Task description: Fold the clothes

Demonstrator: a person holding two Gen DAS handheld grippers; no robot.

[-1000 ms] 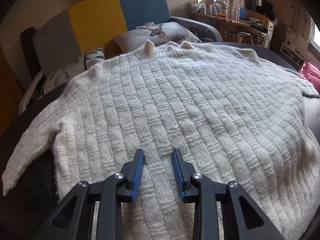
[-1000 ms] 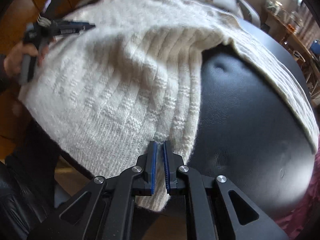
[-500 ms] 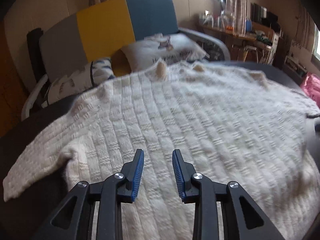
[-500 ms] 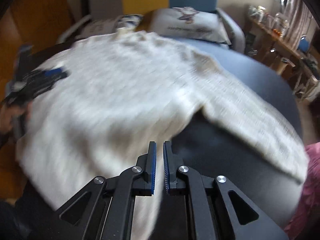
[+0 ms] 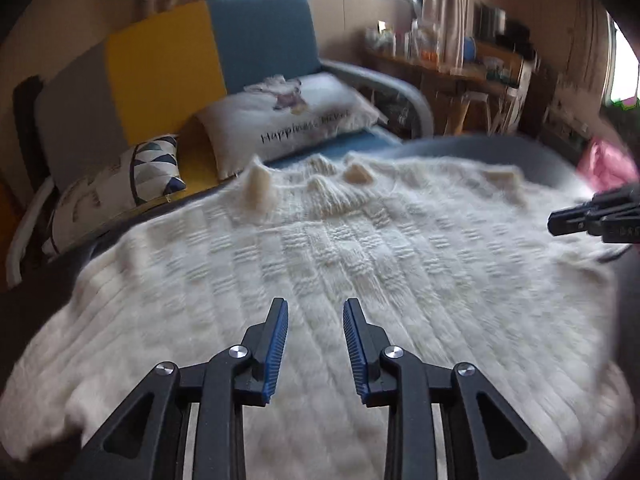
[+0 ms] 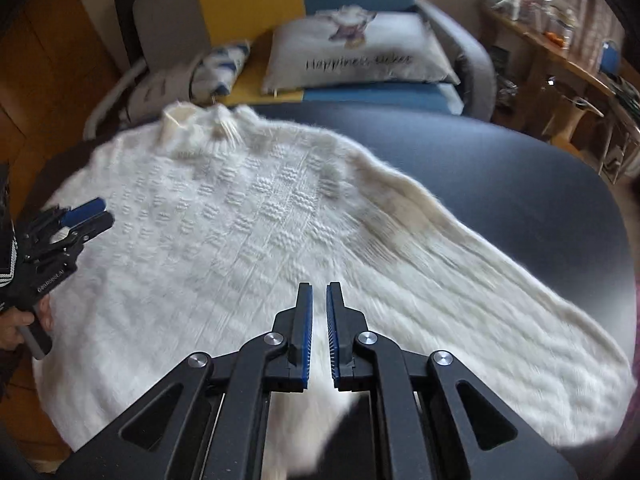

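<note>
A: Entry, both wrist views. Cream knit sweater lies spread flat on the dark rounded surface, collar end toward the sofa. One sleeve trails out to the right side over the dark top.

B: Left hand-held gripper?

A: Over the middle of the sweater body, pointing down at it. Blue pads stand partly apart, a moderate gap, nothing between them. Whether the tips touch the knit I cannot tell; the frame is blurred.

B: Right hand-held gripper?

A: Blue pads nearly together, only a narrow slit. The white knit shows through the slit and runs on below the fingers at the near edge, but whether cloth is actually pinched I cannot tell.

B: Do the two see each other?

A: Yes. From the left wrist view the right one shows at the far right edge, over the sweater's side. From the right wrist view the left one sits at the far left edge, with the person's hand gripping its handle.

B: Surroundings?

A: Sofa backrest in grey, yellow and blue panels. A white printed pillow and a patterned cushion lie on it. Cluttered wooden shelf to the right. Something pink past the far right of the surface.
</note>
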